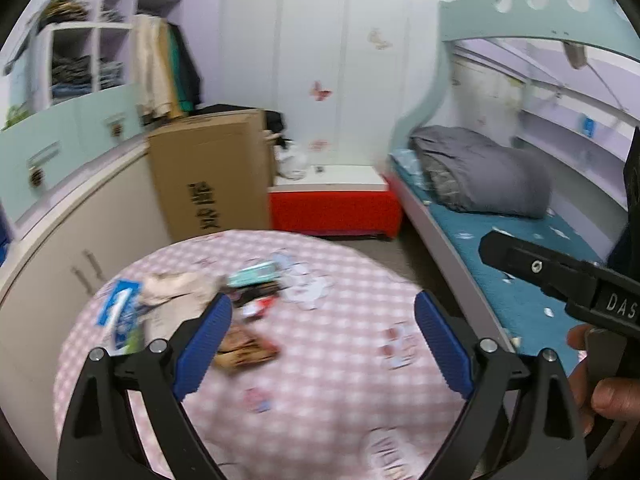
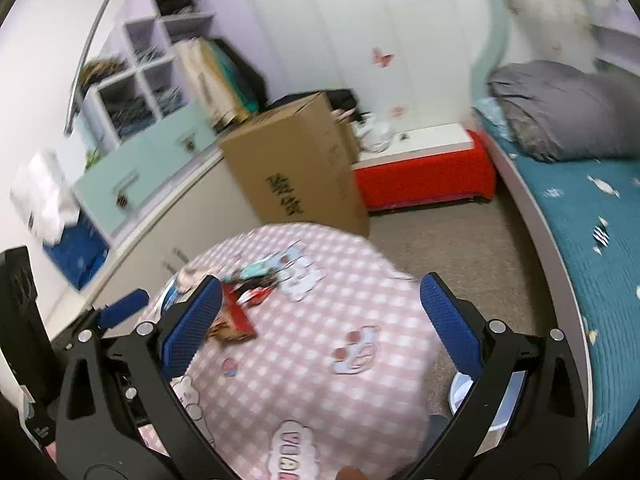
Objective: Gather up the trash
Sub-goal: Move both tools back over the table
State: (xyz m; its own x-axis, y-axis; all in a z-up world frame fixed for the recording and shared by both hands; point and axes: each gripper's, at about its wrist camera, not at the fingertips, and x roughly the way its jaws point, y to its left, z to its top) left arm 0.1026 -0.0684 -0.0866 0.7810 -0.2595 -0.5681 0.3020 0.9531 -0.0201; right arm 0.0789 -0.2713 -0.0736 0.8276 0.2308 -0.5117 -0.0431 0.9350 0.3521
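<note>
A round table with a pink checked cloth point(image 1: 320, 380) point(image 2: 320, 360) carries a heap of trash on its far left side. The heap holds a brown snack wrapper point(image 1: 244, 346) point(image 2: 232, 326), a teal packet point(image 1: 256, 272) point(image 2: 258, 269), a crumpled beige paper point(image 1: 176, 286), a blue-and-white wrapper point(image 1: 120, 308) and a small red piece point(image 1: 262, 306). My left gripper point(image 1: 322, 344) is open above the table, its left pad beside the brown wrapper. My right gripper point(image 2: 318, 326) is open too, holding nothing. The left gripper's blue finger point(image 2: 124, 306) shows at the right wrist view's left edge.
A tall cardboard box point(image 1: 212, 176) point(image 2: 300, 172) stands behind the table, a red bench point(image 1: 334, 208) point(image 2: 424, 178) beside it. A bed with a blue cover point(image 1: 500, 264) point(image 2: 592, 220) runs along the right. Cabinets point(image 1: 64, 216) line the left. A white basin point(image 2: 464, 394) sits under the table's right edge.
</note>
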